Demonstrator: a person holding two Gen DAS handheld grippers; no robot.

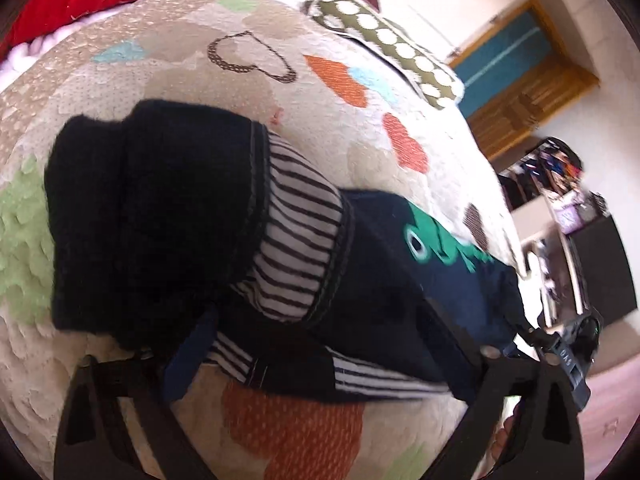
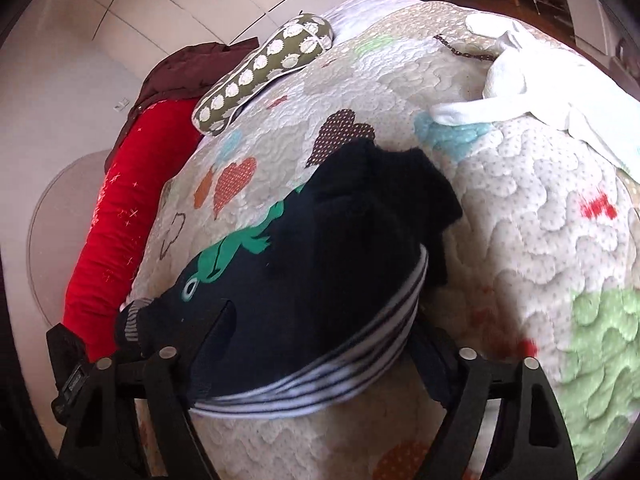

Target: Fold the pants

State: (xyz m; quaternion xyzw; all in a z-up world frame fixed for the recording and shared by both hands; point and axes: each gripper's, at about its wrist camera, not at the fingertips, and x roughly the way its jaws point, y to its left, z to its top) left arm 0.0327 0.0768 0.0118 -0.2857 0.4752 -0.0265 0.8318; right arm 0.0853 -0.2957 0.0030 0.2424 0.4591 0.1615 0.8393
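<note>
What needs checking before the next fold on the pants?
1. Pants fully on quilt: ok.
2. Pants lying flat: not ok, bunched, striped lining turned out.
3. Left gripper straddles the striped waistband: ok; pads pressing: cannot tell.
4. Right gripper straddles the waistband: ok; pads pressing: cannot tell.
5. White cloth apart from pants: ok.
6. Pillow clear of pants: ok.

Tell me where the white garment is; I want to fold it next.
In the right wrist view the white garment lies upper right on the quilt, beyond the dark pants.
</note>
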